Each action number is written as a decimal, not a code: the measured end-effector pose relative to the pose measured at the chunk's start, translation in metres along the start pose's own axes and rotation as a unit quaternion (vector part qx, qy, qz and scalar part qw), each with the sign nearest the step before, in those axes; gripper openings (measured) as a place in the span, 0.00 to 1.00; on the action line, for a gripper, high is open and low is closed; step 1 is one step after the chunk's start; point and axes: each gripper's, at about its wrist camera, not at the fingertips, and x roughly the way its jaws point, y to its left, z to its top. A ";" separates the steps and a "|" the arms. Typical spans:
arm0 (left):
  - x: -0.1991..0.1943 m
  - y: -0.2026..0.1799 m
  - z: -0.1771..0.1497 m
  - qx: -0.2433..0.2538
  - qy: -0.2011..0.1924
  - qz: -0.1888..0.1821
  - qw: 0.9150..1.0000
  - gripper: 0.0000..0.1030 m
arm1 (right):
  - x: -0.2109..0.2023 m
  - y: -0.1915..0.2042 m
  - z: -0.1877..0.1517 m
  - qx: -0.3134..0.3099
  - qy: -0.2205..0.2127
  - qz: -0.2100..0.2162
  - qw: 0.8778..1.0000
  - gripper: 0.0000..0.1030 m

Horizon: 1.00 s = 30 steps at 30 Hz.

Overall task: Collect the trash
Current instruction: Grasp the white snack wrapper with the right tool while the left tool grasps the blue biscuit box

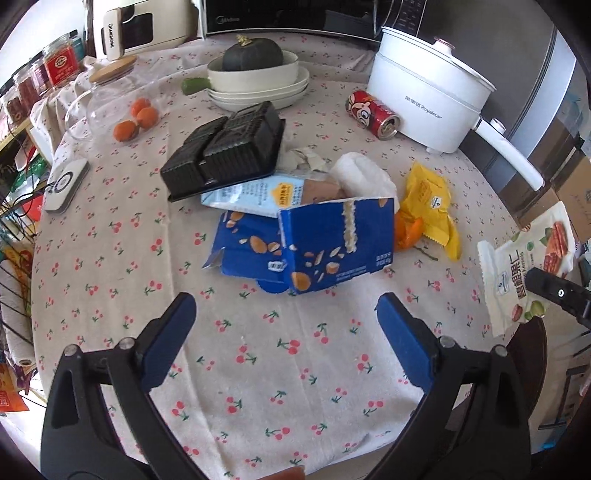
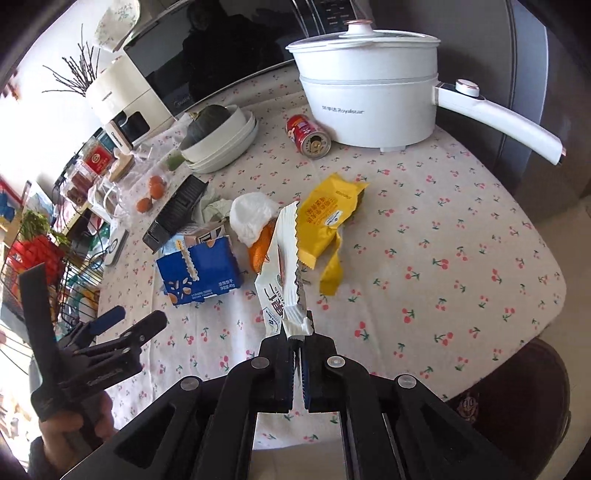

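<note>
1. Clamped at one crimped end in the right gripper (image 2: pixel 295 334): a white snack wrapper (image 2: pixel 282 269), lifted clear of the table (image 2: pixel 461 258), above its near right edge.
2. Spread wide and empty above the cloth: the left gripper (image 1: pixel 286 314), facing a torn blue carton (image 1: pixel 325 243).
3. Best handled by keeping a firm pinch on the thin film, carrying low and steady; no bin in either view.
4. Likely next for the free claw: the carton, taken by one upright flap.
5. Still heaped mid-table: yellow packet (image 2: pixel 328 218), black plastic tray (image 1: pixel 229 147), crumpled tissue (image 2: pixel 253 216); red can (image 2: pixel 308 136) on its side beside a white electric pot (image 2: pixel 369 96).
6. Cherry-print cloth, crowded kitchen, microwave (image 1: pixel 288 14) behind.
</note>
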 end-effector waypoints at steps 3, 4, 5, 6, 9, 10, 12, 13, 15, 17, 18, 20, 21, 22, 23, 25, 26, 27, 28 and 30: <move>0.011 -0.008 0.007 -0.006 -0.002 0.009 1.000 0.95 | -0.011 -0.011 -0.001 0.004 -0.008 -0.004 1.000 0.04; 0.015 -0.011 0.008 -0.012 -0.002 0.012 1.000 0.95 | -0.014 -0.015 -0.001 0.007 -0.009 -0.005 1.000 0.04; 0.019 -0.014 0.009 -0.019 -0.001 0.013 1.000 0.95 | -0.018 -0.020 -0.001 0.011 -0.010 -0.005 1.000 0.04; 0.022 -0.017 0.011 -0.027 0.001 0.013 1.000 0.95 | -0.020 -0.024 -0.001 0.014 -0.011 -0.006 1.000 0.04; 0.027 -0.030 0.014 -0.045 -0.001 0.028 0.999 0.95 | -0.024 -0.034 -0.001 0.021 -0.012 -0.010 1.000 0.04; 0.029 -0.034 0.016 -0.049 -0.004 0.037 0.998 0.96 | -0.025 -0.037 -0.002 0.023 -0.012 -0.011 1.000 0.04; 0.033 -0.043 0.018 -0.058 -0.008 0.053 0.997 0.96 | -0.028 -0.044 -0.003 0.027 -0.011 -0.014 0.999 0.04; 0.035 -0.046 0.018 -0.062 -0.011 0.064 0.996 0.97 | -0.029 -0.047 -0.003 0.029 -0.011 -0.015 0.999 0.04; 0.041 -0.052 0.020 -0.065 -0.015 0.092 0.994 0.97 | -0.031 -0.052 -0.005 0.033 -0.011 -0.017 0.999 0.04; 0.048 -0.056 0.020 -0.065 -0.017 0.118 0.991 0.97 | -0.033 -0.058 -0.007 0.037 -0.011 -0.020 0.999 0.04; 0.052 -0.058 0.019 -0.066 -0.014 0.130 0.989 0.97 | -0.034 -0.061 -0.008 0.038 -0.011 -0.021 0.999 0.04; 0.059 -0.058 0.018 -0.067 -0.006 0.148 0.987 0.97 | -0.037 -0.067 -0.009 0.040 -0.012 -0.024 0.999 0.04; 0.063 -0.057 0.017 -0.069 0.000 0.153 0.986 0.97 | -0.038 -0.069 -0.009 0.040 -0.013 -0.026 0.999 0.04; 0.065 -0.056 0.017 -0.071 0.006 0.155 0.985 0.97 | -0.039 -0.071 -0.009 0.039 -0.013 -0.029 0.999 0.04; 0.067 -0.055 0.016 -0.072 0.011 0.155 0.985 0.96 | -0.040 -0.072 -0.009 0.039 -0.013 -0.031 0.999 0.04; 0.068 -0.052 0.015 -0.070 0.017 0.155 0.985 0.91 | -0.041 -0.075 -0.009 0.039 -0.013 -0.034 0.999 0.04; 0.067 -0.050 0.015 -0.068 0.018 0.153 0.986 0.91 | -0.041 -0.076 -0.009 0.038 -0.013 -0.035 0.999 0.04; 0.065 -0.049 0.015 -0.067 0.018 0.151 0.986 0.91 | -0.041 -0.077 -0.009 0.038 -0.013 -0.036 0.999 0.04; 0.063 -0.046 0.014 -0.067 0.018 0.149 0.986 0.91 | -0.041 -0.078 -0.009 0.038 -0.013 -0.037 0.999 0.04; 0.059 -0.044 0.013 -0.066 0.021 0.135 0.988 0.91 | -0.043 -0.078 -0.010 0.037 -0.014 -0.037 0.999 0.04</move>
